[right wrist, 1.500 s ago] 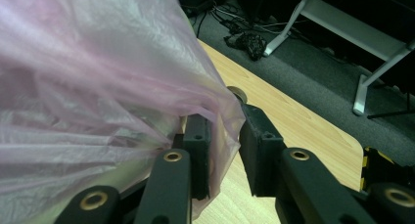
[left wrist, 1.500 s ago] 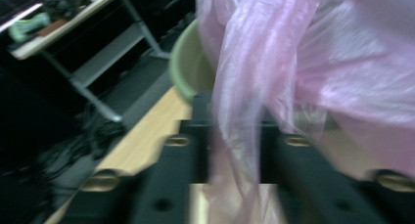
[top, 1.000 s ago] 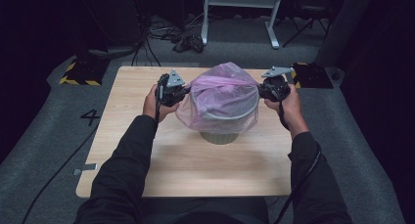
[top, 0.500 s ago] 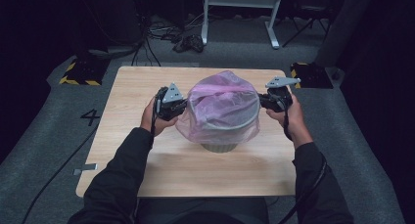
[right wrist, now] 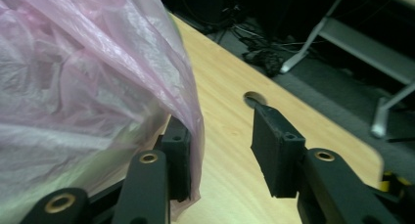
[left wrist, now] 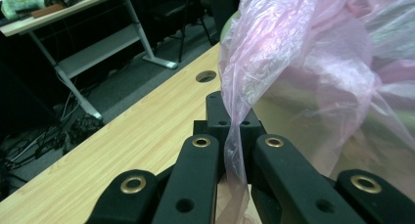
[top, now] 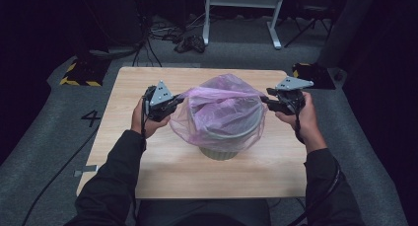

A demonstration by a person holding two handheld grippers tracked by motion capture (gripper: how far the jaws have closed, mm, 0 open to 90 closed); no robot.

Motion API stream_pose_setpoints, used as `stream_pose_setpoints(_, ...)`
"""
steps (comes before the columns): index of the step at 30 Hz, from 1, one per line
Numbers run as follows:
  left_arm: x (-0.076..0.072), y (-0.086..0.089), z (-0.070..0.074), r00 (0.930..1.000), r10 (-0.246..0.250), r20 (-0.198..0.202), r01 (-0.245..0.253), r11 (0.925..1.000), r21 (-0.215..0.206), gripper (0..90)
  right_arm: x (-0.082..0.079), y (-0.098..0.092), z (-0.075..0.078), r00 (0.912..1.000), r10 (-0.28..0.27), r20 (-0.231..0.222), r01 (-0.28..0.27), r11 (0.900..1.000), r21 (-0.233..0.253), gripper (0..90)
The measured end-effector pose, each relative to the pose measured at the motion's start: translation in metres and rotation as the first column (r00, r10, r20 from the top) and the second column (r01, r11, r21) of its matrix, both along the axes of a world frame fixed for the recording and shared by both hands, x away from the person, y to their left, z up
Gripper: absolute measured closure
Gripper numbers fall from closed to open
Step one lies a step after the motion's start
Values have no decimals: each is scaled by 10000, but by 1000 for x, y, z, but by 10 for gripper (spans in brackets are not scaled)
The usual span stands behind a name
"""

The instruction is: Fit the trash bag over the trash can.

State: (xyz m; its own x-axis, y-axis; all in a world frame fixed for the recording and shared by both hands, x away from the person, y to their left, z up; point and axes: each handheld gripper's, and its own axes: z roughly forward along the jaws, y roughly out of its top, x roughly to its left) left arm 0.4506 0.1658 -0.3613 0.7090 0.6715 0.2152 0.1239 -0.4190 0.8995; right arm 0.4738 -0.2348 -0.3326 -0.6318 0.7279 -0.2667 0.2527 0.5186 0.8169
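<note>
A: How far along is the bin lining?

B: The pink plastic bag (top: 222,105) is already draped over the grey-green bin (top: 223,144), which is standing upright near the middle of the wooden table (top: 128,88). The film is hanging down past the rim on all sides, but it is billowing above the top. I judge that seating the liner inside and snugging it round the rim is what is left.

A: And the grippers?

B: The left gripper (top: 173,103) is pinching a gathered fold of bag between jaws closed tight on it (left wrist: 234,150). The right gripper (top: 266,100) is standing wide open; the film is lying against one jaw (right wrist: 193,136) while the other is standing clear, so it is holding nothing.

A: Room to work?

B: Bare tabletop is lying on both sides of the bin and in front of it. The near edge is sitting close to the person's sleeves, and a round cable hole (left wrist: 206,76) is sitting in the top beyond the left gripper.
</note>
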Motion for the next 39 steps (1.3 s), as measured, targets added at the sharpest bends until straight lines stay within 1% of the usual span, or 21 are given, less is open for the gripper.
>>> stream_pose_setpoints(1, 4, -2, -1, 9999, 13, -104, -12, 10000, 95, 895, 0, 1, 1, 10000, 14, 51, -14, 10000, -7, 655)
stream_pose_setpoints(3, 11, -5, -5, 9994, 59, -329, -50, 9996, 271, 896, 2, 2, 4, 9996, 267, 53, -268, 9994, 226, 735)
stream_pose_setpoints(5, 19, -9, -10, 9977, 88, -669, -72, 9997, 233, 896, 7, 2, 2, 9999, 95, -53, -93, 9992, 377, 811)
stream_pose_setpoints(6, 22, -11, -13, 9962, 29, -868, -8, 9997, 237, 896, 10, 1, 0, 9998, 37, -206, -27, 9987, 511, 833)
stream_pose_setpoints(7, 25, -14, -17, 9951, 44, -989, -15, 9996, 293, 896, 14, 1, -4, 9993, -17, -383, 42, 9978, 659, 853)
stream_pose_setpoints(9, 29, -18, -22, 9929, -41, -1185, 67, 9997, 223, 896, 22, 1, -13, 9970, -168, -754, 230, 9964, 814, 875)
stream_pose_setpoints(11, 33, -24, -28, 9912, -63, -1319, 97, 9996, 251, 896, 27, 2, -21, 9953, -47, -965, 142, 9952, 971, 882)
stream_pose_setpoints(14, 37, -29, -33, 9889, -105, -1483, 147, 9995, 273, 896, 33, 6, -37, 9910, -3, -1335, 135, 9951, 982, 883)
stream_pose_setpoints(16, 40, -32, -36, 9857, -123, -1679, 180, 9993, 322, 896, 35, 8, -41, 9894, -20, -1450, 173, 9943, 1048, 884)
stream_pose_setpoints(17, 43, -33, -39, 9839, -32, -1787, 110, 9990, 426, 896, 36, 9, -43, 9888, 5, -1494, 164, 9936, 1122, 884)
stream_pose_setpoints(18, 44, -33, -40, 9823, -44, -1871, 121, 9991, 399, 896, 37, 10, -45, 9876, 48, -1572, 143, 9927, 1198, 885)
stream_pose_setpoints(20, 47, -33, -43, 9785, -56, -2062, 105, 9997, 226, 895, 39, 12, -48, 9855, 133, -1690, 75, 9925, 1219, 885)
stream_pose_setpoints(21, 48, -33, -44, 9779, -63, -2090, 109, 9997, 208, 895, 39, 13, -49, 9844, 160, -1751, 54, 9926, 1211, 885)
stream_pose_setpoints(22, 49, -33, -45, 9752, -67, -2211, 106, 9998, 163, 894, 39, 13, -50, 9835, 186, -1798, 33, 9927, 1205, 885)
stream_pose_setpoints(26, 52, -34, -48, 9694, 14, -2453, 70, 9994, 333, 888, 41, 14, -56, 9786, 211, -2045, 38, 9927, 1204, 884)
stream_pose_setpoints(28, 53, -33, -50, 9647, -3, -2634, 104, 9993, 369, 884, 42, 14, -57, 9764, 196, -2152, 75, 9922, 1244, 884)
stream_pose_setpoints(31, 54, -32, -51, 9626, 1, -2709, 74, 9996, 270, 883, 42, 12, -59, 9746, 167, -2234, 119, 9919, 1261, 884)
stream_pose_setpoints(35, 56, -33, -52, 9579, 71, -2869, 80, 9987, 513, 883, 42, 9, -60, 9715, 148, -2364, 176, 9908, 1341, 883)
stream_pose_setpoints(36, 57, -33, -53, 9571, 103, -2895, 48, 9987, 513, 883, 42, 9, -60, 9701, 104, -2425, 237, 9902, 1373, 883)
stream_pose_setpoints(37, 57, -34, -54, 9540, 72, -2996, 72, 9989, 469, 883, 43, 9, -61, 9691, 116, -2464, 231, 9902, 1374, 883)
stream_pose_setpoints(39, 59, -35, -55, 9525, 115, -3042, 60, 9984, 565, 883, 43, 10, -62, 9677, 90, -2518, 254, 9908, 1329, 883)
